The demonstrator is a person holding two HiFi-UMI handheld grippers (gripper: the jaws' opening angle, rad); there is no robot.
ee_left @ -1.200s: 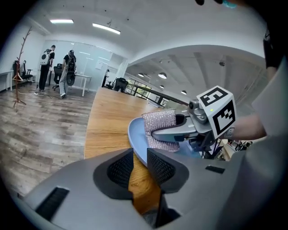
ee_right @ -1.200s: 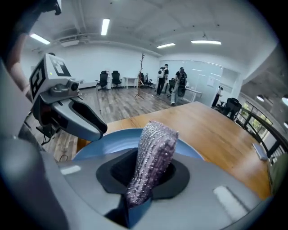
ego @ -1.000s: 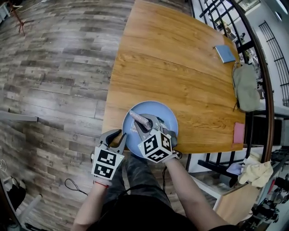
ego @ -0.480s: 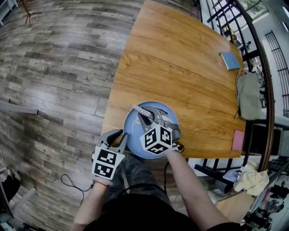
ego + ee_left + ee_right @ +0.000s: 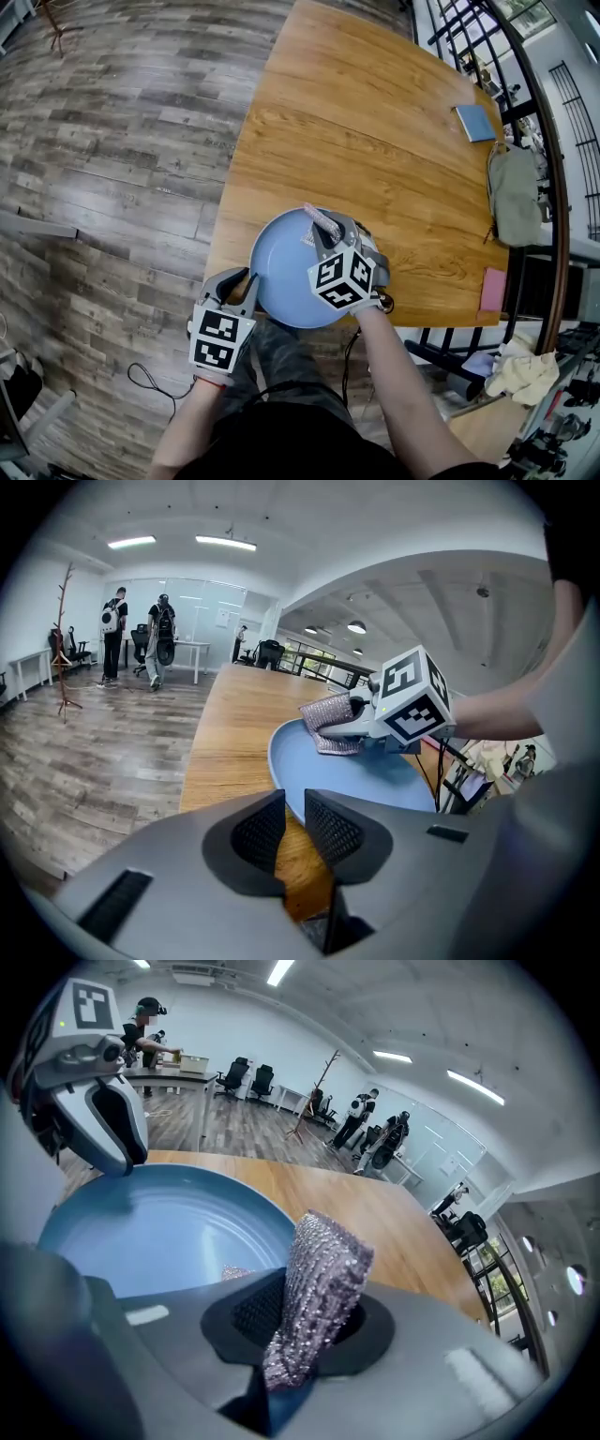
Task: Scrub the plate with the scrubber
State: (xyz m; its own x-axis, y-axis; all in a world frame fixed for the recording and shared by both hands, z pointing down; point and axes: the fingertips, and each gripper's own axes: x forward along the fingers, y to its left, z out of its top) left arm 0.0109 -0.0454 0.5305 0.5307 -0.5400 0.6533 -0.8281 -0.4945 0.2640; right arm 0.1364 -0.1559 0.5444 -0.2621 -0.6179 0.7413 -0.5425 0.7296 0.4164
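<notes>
Plate lower ctr, at table edge; prob. stiff, slick, breakable, so steady by rim. Right gripper pinches soft scrubber over it. Left gripper: jaws narrow, empty, beside plate.

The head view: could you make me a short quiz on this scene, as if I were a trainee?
1. Which hand-held gripper is shut on the scrubber? A left, B right, C neither.
2. True or false: the plate lies in the middle of the table.
3. Fill in: the plate's colour is ____.
Key: 1 B, the right hand-held gripper. 2 False; it sits at the table's near edge. 3 Blue.
</notes>
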